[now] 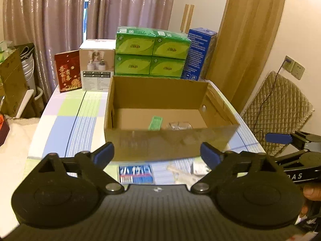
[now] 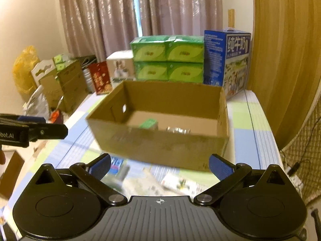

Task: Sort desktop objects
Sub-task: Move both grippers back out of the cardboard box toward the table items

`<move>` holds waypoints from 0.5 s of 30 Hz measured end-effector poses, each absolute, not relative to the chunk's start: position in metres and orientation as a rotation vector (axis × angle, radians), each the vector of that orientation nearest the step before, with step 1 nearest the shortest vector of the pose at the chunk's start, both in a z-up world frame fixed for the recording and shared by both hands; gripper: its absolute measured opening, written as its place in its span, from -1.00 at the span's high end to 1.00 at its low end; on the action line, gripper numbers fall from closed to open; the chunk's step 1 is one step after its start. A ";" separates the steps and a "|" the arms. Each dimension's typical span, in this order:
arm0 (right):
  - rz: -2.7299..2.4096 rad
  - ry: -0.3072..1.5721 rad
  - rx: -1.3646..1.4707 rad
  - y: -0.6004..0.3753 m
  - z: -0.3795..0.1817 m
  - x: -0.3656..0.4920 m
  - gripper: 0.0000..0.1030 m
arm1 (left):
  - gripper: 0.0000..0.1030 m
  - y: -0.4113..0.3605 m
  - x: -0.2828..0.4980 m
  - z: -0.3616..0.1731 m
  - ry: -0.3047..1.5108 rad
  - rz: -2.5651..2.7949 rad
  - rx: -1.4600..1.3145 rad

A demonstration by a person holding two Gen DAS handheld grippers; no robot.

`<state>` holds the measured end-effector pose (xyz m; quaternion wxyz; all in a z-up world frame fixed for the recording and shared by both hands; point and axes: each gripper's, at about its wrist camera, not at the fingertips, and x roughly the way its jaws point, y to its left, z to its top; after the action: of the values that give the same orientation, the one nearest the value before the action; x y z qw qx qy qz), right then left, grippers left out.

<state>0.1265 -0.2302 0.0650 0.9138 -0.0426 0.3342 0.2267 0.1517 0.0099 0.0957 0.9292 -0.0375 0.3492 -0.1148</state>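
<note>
An open cardboard box (image 1: 170,140) (image 2: 160,146) stands on the checked tablecloth. Inside it lie a small green pack (image 1: 154,123) (image 2: 148,124) and a clear wrapped item (image 1: 179,126) (image 2: 178,130). My left gripper (image 1: 160,153) hangs open in front of the box's near wall with nothing between its blue pads. My right gripper (image 2: 160,165) is also open and empty, just short of the box. On the cloth below the grippers lie a blue-and-white pack (image 1: 136,173) (image 2: 116,164), a pale stick-like item (image 1: 176,169) and a white packet (image 1: 198,167) (image 2: 176,182).
Behind the box stand green tissue packs (image 1: 151,53) (image 2: 167,58), a blue milk carton (image 1: 199,54) (image 2: 226,58), a white box (image 1: 96,68) and a red box (image 1: 68,71). The other gripper shows at the right edge (image 1: 291,140) and at the left edge (image 2: 30,130). A quilted chair (image 1: 280,108) flanks the table.
</note>
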 end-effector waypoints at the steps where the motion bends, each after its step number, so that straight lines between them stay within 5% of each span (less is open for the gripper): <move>1: 0.469 0.691 -0.095 -0.230 0.064 0.118 -0.96 | -0.84 0.011 0.143 0.095 0.714 -0.232 -0.072; 15: 0.437 0.724 -0.008 -0.244 0.030 0.045 -0.96 | -0.91 0.051 0.055 0.059 0.767 -0.139 -0.047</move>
<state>0.0448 -0.2438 0.0296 0.9118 -0.0038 0.3515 0.2121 0.0552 0.0507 0.0591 0.9248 -0.0231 0.3736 -0.0679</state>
